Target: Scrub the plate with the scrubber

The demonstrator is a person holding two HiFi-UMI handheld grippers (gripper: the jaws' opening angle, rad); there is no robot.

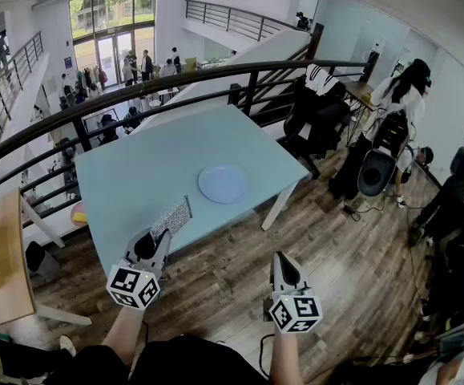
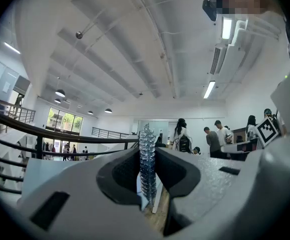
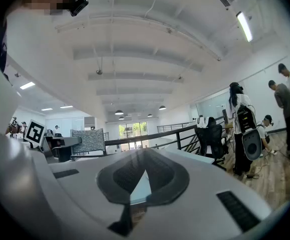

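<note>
The scrubber (image 1: 172, 216) is a flat, silver, sparkly pad. The left tool (image 1: 164, 233) has shut its two jaws on the pad's near end and holds it tight. The long side of the scrubber runs away from the person. It sticks out past the tips of the jaws and points up and to the right, toward the plate (image 1: 223, 184). In the left gripper view the pad is seen from its thin edge. There it stands up straight, like a thin strip, right in the middle between the two dark pads.

The scrubber hangs over the near edge of the light blue table (image 1: 151, 155). It does not touch the plate. The plate is round and pale blue, and it lies flat on the table. It is a little way off from the scrubber, farther from the person and more to the right.

The right tool (image 1: 280, 260) has its jaws closed all the way, with nothing between them. It is held over the wooden floor (image 1: 352, 247), off the table and well apart from the plate
</note>
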